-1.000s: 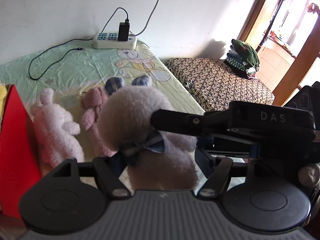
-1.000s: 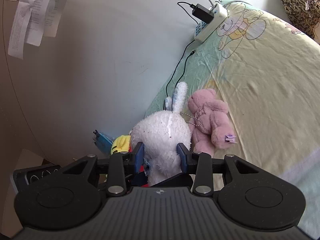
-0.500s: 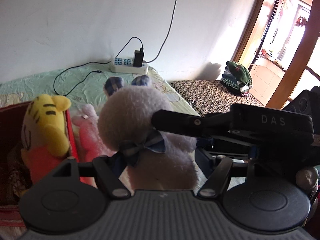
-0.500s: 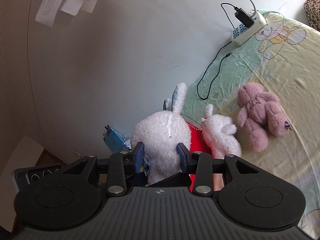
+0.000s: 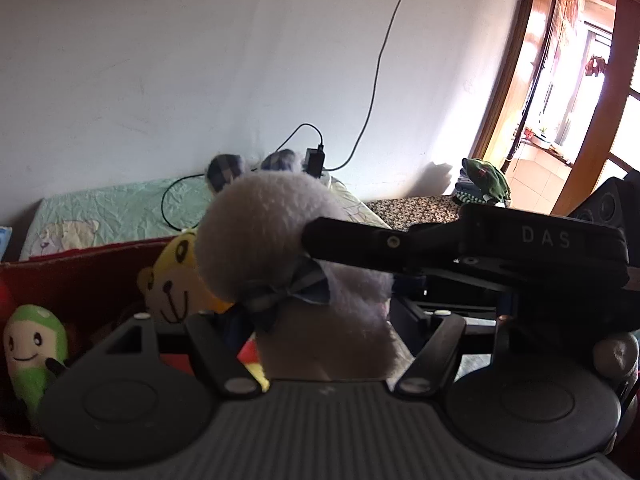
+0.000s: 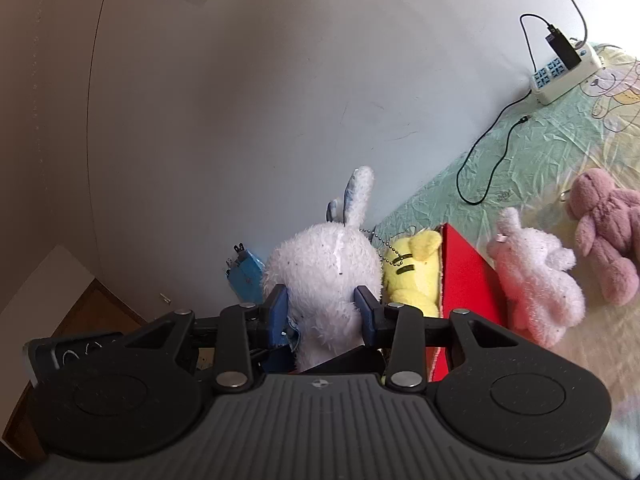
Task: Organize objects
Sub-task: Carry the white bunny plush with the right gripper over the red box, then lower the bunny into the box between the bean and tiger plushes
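White plush rabbit (image 6: 320, 276), fluffy, with long upright ears, plaid-lined ones in the left view, and a blue checked bow (image 5: 288, 292) at its neck, is held up between both tools. The right gripper (image 6: 322, 312) pinches its head with blue pads; the left gripper (image 5: 320, 336) clamps its body. Below sits a red box (image 6: 468, 276) on the bed (image 6: 560, 148), holding a yellow plush (image 6: 412, 276) and a green plush (image 5: 34, 352).

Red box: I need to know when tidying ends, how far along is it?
Done: a yellow plush and a green plush sit in the red box. In hand: both grippers hold one white plush rabbit. Left: pale pink and mauve plushes lie on the bed.
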`<state>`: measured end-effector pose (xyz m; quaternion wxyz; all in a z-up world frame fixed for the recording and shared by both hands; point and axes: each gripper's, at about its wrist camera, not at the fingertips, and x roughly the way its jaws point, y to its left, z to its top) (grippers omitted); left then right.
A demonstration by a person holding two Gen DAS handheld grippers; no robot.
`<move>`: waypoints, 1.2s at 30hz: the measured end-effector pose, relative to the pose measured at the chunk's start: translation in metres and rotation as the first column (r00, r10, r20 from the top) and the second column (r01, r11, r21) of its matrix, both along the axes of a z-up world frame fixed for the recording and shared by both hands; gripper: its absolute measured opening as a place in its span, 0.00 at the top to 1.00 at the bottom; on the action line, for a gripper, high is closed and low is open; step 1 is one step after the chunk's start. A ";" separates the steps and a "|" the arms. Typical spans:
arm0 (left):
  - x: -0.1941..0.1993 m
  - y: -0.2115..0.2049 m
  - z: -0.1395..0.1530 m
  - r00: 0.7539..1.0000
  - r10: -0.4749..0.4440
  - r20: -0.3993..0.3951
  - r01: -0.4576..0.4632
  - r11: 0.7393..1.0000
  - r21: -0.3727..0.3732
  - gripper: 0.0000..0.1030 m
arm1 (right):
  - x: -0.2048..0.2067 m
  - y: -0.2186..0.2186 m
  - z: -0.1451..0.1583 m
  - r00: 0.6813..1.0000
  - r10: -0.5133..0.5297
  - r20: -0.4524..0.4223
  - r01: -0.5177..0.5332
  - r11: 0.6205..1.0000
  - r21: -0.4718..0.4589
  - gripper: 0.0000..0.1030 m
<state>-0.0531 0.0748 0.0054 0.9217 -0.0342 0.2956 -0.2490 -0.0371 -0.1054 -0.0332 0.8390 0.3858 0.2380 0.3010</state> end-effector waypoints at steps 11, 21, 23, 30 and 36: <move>0.018 0.061 -0.012 0.998 0.062 -0.030 -0.062 0.998 0.008 0.30 | 0.029 0.063 -0.006 0.998 0.056 -0.006 -0.056 0.998 -0.031 0.61; 0.042 0.094 -0.039 0.990 0.105 -0.096 -0.102 0.994 0.036 0.30 | 0.053 0.100 -0.022 0.994 0.086 -0.072 -0.092 0.992 -0.089 0.61; 0.047 0.101 -0.047 0.987 0.112 -0.117 -0.108 0.993 0.040 0.30 | 0.055 0.107 -0.026 0.992 0.091 -0.088 -0.100 0.989 -0.109 0.61; 0.060 0.111 -0.069 0.977 0.129 -0.173 -0.118 0.991 0.069 0.30 | 0.067 0.123 -0.040 0.981 0.112 -0.157 -0.135 0.980 -0.145 0.61; 0.067 0.115 -0.080 0.967 0.148 -0.209 -0.131 0.987 0.094 0.30 | 0.073 0.135 -0.047 0.973 0.119 -0.197 -0.160 0.966 -0.202 0.61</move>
